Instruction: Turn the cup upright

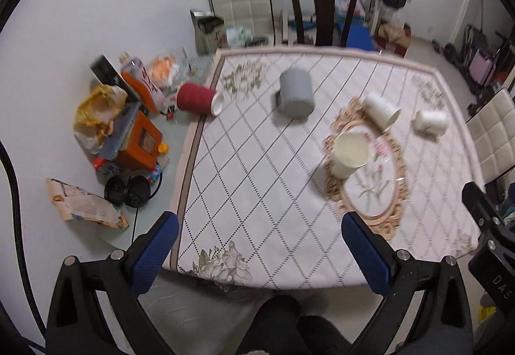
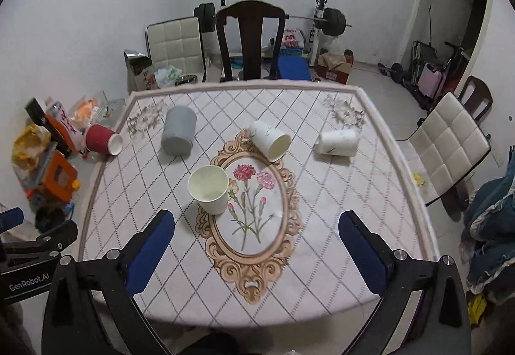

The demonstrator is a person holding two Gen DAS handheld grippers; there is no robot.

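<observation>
hovering over near table edge | left gripper spread, empty | right gripper spread, empty | upright paper cup ahead of right jaws, apart | tipped cups beyond

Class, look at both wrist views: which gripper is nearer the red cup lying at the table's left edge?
Left, likely. The left gripper hangs over the table's near-left side, toward the red cup; the right gripper sits farther right, over the centre.

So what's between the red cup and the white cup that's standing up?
In the right wrist view, the grey cup sits roughly between the red cup and the upright white cup, slightly farther back.
</observation>
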